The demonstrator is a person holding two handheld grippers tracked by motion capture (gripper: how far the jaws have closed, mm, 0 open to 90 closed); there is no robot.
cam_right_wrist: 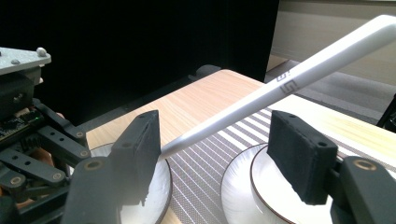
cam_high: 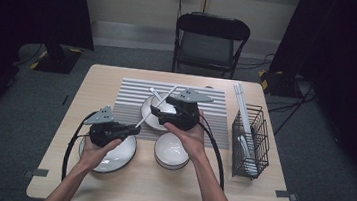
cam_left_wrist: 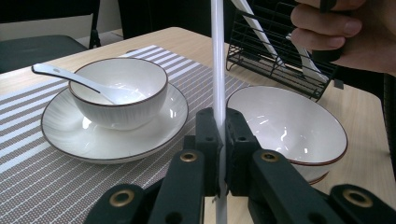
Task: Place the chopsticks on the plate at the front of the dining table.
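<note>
1. While the left gripper [cam_high: 130, 129] is clenched on a white chopstick [cam_high: 158, 103], the stick slants up over the striped mat [cam_high: 131, 98] and the bowl [cam_high: 157, 113].
2. The right gripper [cam_right_wrist: 212, 149] has its jaws apart, the chopstick [cam_right_wrist: 280, 84] passing between them, pads not pressing.
3. A spoon [cam_left_wrist: 74, 79] rests in the bowl [cam_left_wrist: 119, 91] on its saucer [cam_left_wrist: 70, 135].

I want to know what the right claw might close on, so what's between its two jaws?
A white chopstick slants between the open jaws of the right claw, clearest in the right gripper view; the left claw clamps its other end.
</note>
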